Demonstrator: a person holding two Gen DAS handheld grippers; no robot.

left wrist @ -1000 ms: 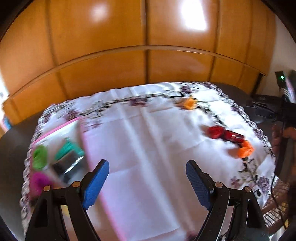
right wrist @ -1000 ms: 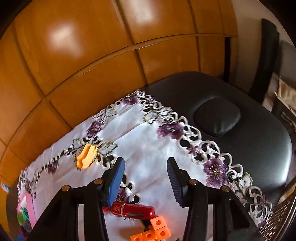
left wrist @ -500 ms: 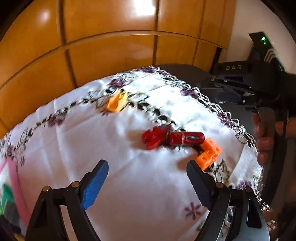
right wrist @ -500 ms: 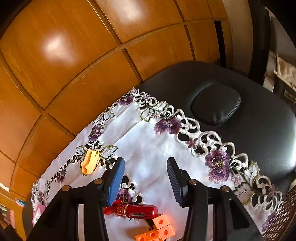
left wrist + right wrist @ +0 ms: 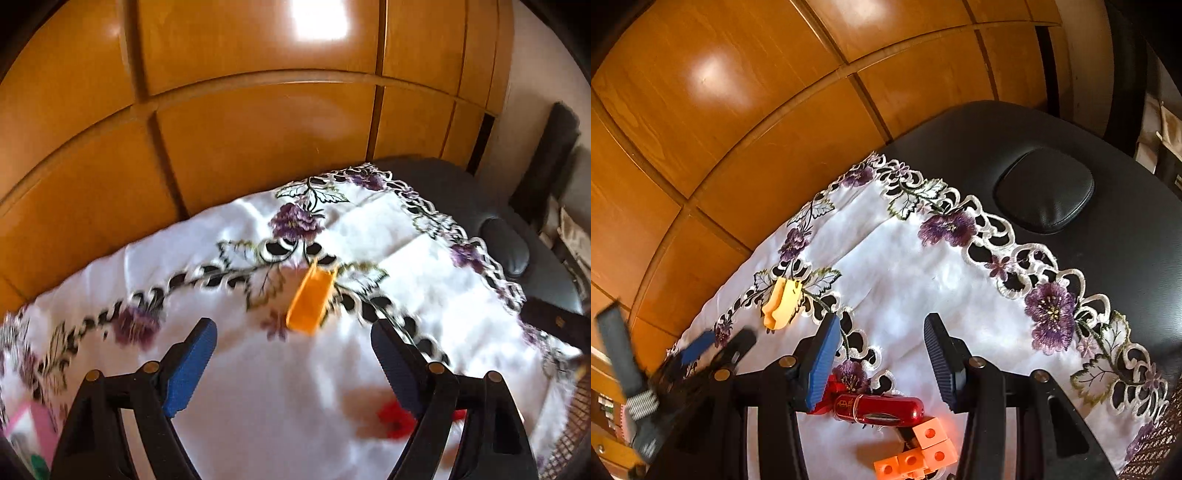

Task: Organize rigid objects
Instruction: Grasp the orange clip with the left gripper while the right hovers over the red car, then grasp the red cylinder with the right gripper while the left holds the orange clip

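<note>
Left gripper (image 5: 293,363) neared (blurrily) orange clip (image 5: 309,301).

blurred: red object (image 5: 397,421) behind left claw | cut off: orange cubes (image 5: 916,456), pink tray (image 5: 27,428)

My left gripper (image 5: 291,363) hangs open and empty above the white embroidered cloth (image 5: 258,398). An orange clip (image 5: 309,301) lies just beyond my fingertips, on the floral border near the cloth's far edge; a blurred red thing (image 5: 395,421) sits behind my right finger
</note>
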